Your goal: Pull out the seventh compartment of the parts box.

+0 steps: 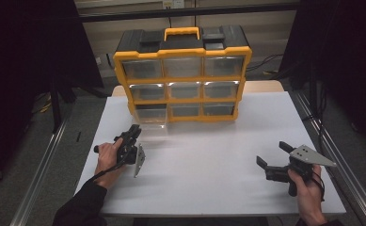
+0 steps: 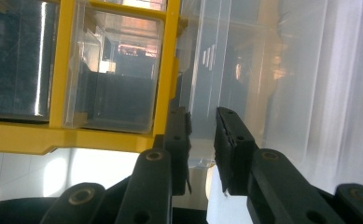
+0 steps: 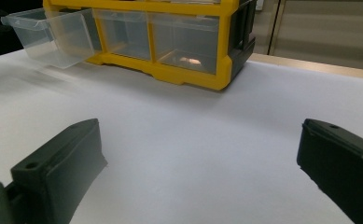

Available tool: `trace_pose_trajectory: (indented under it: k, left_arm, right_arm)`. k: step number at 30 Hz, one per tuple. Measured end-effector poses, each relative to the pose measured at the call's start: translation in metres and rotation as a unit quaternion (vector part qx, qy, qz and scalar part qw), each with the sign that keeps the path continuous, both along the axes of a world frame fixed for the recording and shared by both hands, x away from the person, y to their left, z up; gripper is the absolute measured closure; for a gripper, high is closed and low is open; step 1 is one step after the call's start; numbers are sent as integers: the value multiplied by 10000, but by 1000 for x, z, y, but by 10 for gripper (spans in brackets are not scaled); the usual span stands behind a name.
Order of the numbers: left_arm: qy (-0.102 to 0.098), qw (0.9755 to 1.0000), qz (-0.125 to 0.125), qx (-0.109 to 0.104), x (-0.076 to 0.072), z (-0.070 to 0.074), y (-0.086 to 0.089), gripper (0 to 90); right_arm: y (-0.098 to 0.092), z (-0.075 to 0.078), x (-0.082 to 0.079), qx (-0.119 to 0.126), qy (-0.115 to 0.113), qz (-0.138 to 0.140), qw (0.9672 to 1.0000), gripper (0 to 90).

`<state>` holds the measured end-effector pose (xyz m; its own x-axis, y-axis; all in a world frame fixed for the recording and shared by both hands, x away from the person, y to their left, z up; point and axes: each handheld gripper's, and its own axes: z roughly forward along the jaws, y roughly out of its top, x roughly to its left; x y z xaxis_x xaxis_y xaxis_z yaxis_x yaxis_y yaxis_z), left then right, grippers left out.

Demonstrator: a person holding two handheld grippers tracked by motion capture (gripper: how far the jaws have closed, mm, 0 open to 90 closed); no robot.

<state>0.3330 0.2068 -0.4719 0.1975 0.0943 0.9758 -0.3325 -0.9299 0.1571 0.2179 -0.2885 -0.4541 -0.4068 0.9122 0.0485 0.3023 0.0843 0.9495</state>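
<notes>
Left gripper (image 1: 134, 132) clamped on clear drawer (image 1: 153, 126) front, organizer (image 1: 182, 74) at 12 o'clock; right gripper (image 1: 274, 154) wide open, empty

Your high view is dim with black edges — only the white surface (image 1: 209, 155) is lit; glare streaks the clear plastic drawers (image 1: 184, 89), and the close-ups are soft.

black tools (image 1: 134, 133), grey plates, dark sleeve (image 1: 82, 205)

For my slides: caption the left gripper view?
Left gripper shut on the clear drawer, pulled from the yellow organizer.
</notes>
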Motion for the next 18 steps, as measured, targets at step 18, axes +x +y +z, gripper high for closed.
trace_pose_trajectory:
  k: [18]
  left_arm:
    - [411, 9955, 84, -851, 4, 4, 1, 633]
  right_arm:
    - [0, 0, 1, -21, -6, 0, 10000, 0]
